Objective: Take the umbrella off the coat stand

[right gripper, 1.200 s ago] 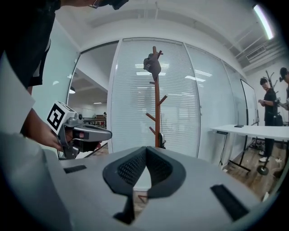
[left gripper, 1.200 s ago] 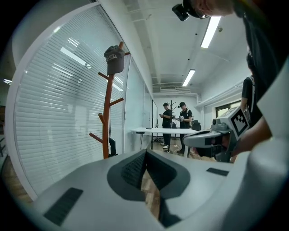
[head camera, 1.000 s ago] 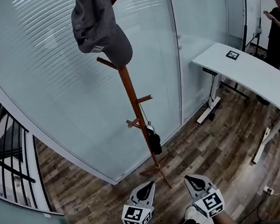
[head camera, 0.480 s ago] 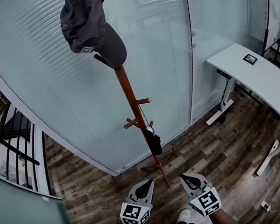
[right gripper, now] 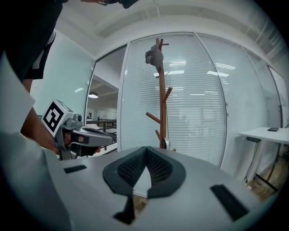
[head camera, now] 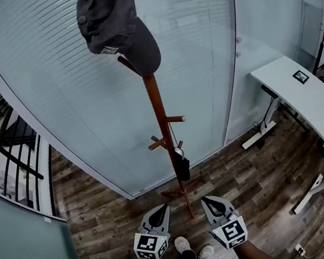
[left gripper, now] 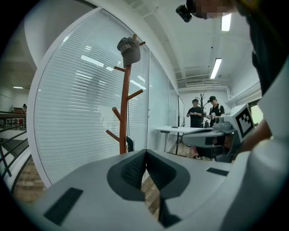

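**Both grippers closed and empty, short of the stand**

Head view: a small black folded umbrella (head camera: 181,166) hangs by a cord from a low peg of the wooden stand (head camera: 161,114). It is clear of the left gripper (head camera: 161,208) and right gripper (head camera: 211,200), which sit either side of the stand's foot. A grey cap (head camera: 116,24) tops the stand, with a glass wall (head camera: 74,109) behind.

Left gripper view: jaws pressed together, empty. The umbrella is at the stand, ahead and to the left.

Right gripper view: jaws together, empty. The umbrella is at the stand, just above the tips.

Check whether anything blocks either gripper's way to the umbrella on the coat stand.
Nothing visible does: only floor lies between the left gripper, the right gripper and the umbrella hanging low on the coat stand.
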Available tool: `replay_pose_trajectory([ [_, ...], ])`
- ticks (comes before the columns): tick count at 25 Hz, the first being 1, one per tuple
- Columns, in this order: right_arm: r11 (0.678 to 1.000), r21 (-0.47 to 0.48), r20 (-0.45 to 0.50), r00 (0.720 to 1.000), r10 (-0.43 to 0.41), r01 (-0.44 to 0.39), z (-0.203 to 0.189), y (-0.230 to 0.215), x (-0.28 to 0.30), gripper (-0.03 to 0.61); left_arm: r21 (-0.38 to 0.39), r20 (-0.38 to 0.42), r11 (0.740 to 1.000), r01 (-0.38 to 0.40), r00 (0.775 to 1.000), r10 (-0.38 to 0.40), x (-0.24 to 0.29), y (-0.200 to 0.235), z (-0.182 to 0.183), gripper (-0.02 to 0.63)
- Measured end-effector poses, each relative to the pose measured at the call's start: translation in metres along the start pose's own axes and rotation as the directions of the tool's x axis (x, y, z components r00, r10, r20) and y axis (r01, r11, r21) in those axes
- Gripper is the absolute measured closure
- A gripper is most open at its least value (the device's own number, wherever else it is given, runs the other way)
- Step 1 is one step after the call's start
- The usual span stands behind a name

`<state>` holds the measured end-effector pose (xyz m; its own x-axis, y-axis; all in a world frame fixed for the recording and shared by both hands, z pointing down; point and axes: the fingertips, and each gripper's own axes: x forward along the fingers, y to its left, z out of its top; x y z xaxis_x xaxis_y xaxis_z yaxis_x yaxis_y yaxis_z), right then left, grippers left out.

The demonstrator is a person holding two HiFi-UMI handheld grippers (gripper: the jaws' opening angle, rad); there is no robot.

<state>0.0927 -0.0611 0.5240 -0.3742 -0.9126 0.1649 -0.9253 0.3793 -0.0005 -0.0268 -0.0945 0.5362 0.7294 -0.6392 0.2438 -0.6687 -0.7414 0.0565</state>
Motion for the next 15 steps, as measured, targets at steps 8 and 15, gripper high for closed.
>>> replay_pose_trajectory([
  [8,0.999,0.010,0.026,0.999,-0.044,0.044,0.003,-0.008,0.048,0.572,0.016,-0.005,1.000,-0.006,1.000,0.006,0.025,0.036,-0.002,0.603],
  [15,0.998,0.021,0.023,0.998,-0.065,0.065,-0.007,-0.013,0.074,0.572,0.055,0.006,0.998,-0.009,1.000,0.009,0.029,0.062,-0.003,0.602],
])
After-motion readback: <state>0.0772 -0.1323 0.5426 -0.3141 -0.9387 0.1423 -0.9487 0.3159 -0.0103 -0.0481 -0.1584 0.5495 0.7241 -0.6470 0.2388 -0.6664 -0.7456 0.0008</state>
